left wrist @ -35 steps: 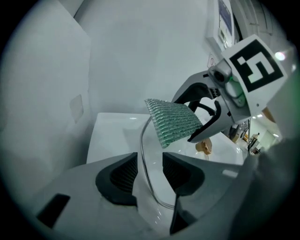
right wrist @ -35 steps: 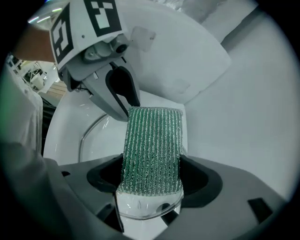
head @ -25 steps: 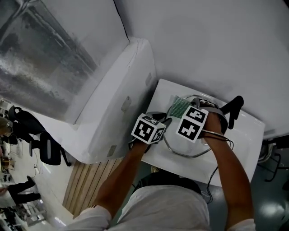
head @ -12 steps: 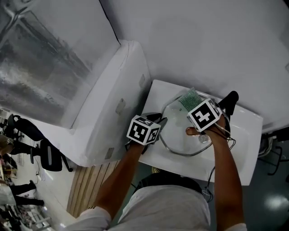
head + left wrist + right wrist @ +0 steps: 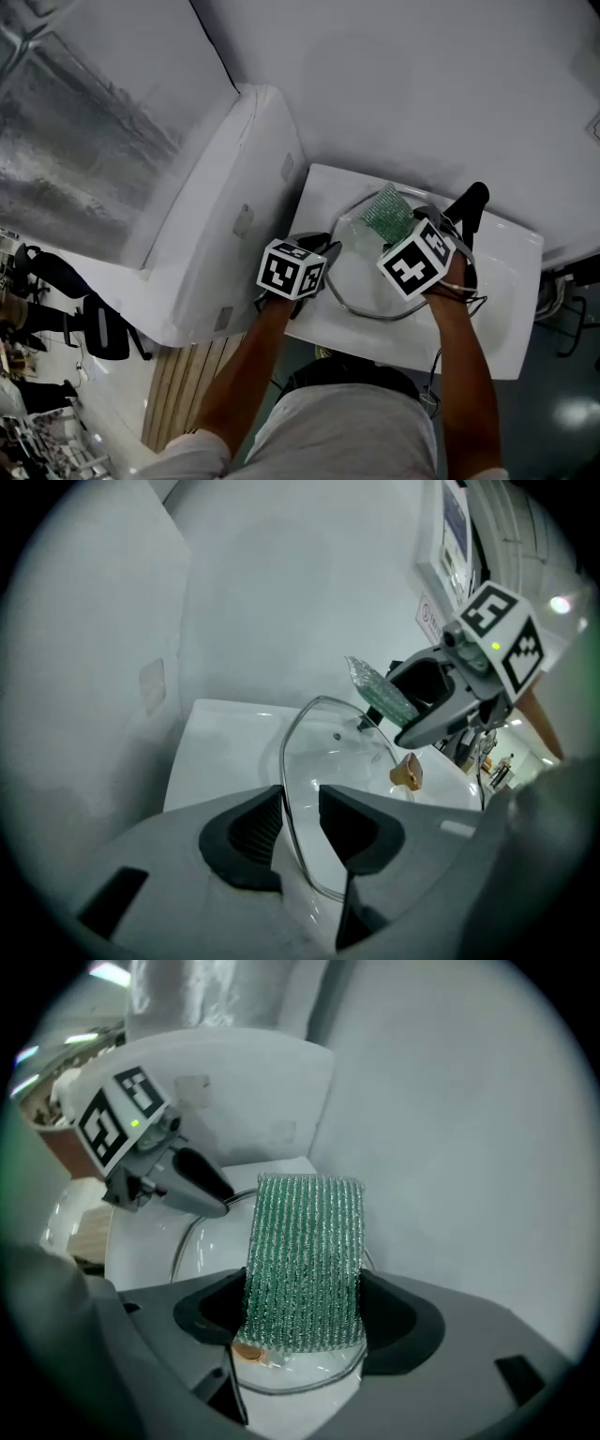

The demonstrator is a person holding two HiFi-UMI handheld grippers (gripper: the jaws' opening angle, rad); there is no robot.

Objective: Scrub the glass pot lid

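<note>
Mid-scrub: left gripper (image 5: 300,819) clamps lid (image 5: 339,754) at 9 o'clock, right gripper (image 5: 302,1324) pinches pad (image 5: 305,1258), which next needs pressing down on the lid

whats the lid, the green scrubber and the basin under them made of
The lid looks like clear glass, since the basin shows through it, with a thin shiny rim, probably steel. The green scrubber is a ribbed mesh cloth with glittery threads, likely synthetic or metallic fibre. The basin is smooth, glossy white, either ceramic or plastic; the look leaves that open.
</note>
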